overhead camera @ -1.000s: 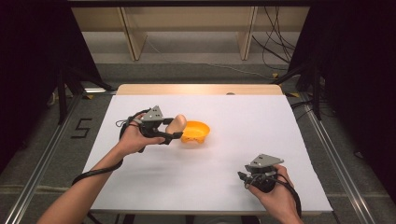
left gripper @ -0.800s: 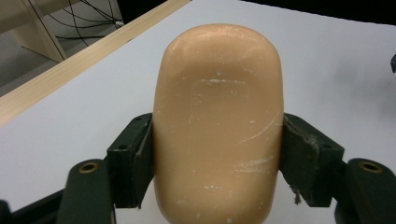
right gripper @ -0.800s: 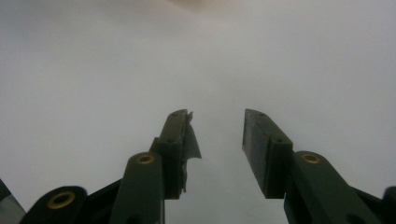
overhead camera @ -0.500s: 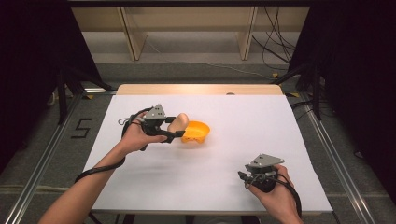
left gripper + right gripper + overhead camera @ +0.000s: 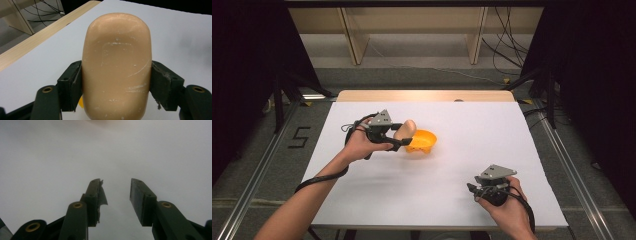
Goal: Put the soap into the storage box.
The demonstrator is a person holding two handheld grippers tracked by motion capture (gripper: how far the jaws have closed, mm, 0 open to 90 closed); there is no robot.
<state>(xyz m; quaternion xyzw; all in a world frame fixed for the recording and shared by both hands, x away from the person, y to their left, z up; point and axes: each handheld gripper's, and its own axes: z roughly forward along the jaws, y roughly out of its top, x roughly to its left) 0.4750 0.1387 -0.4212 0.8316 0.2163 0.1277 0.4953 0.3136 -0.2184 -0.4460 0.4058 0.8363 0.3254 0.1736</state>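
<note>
In the high view, little differs from the frames before: the left gripper (image 5: 404, 136) sits at nearly the same spot over the left-centre of the white table (image 5: 472, 125), and the peach-coloured bar (image 5: 404, 130) clamped in it has crept only slightly toward the orange bowl (image 5: 422, 141). The bar's far end now hangs at the bowl's left rim; whether it touches the rim cannot be told. The right gripper (image 5: 473, 189) has not shifted; it rests low near the table's front right corner, well apart from the bowl. Wide bare table lies between the two grippers and to the right of the bowl, up to the right edge. Behind the bowl, white surface runs to a wooden strip (image 5: 422, 95) along the far edge.

In the left gripper view, the jaws are clenched on the bar (image 5: 116, 67), one pad pressing each long side, the bar standing up between them. A sliver of orange (image 5: 81, 102) shows beneath the left jaw. The wooden strip (image 5: 37, 40) crosses the upper left, with floor beyond it.

In the right gripper view, the right gripper (image 5: 116, 195) has its jaws released, a clear gap between them with nothing in it, and open white table (image 5: 50, 157) ahead.
</note>
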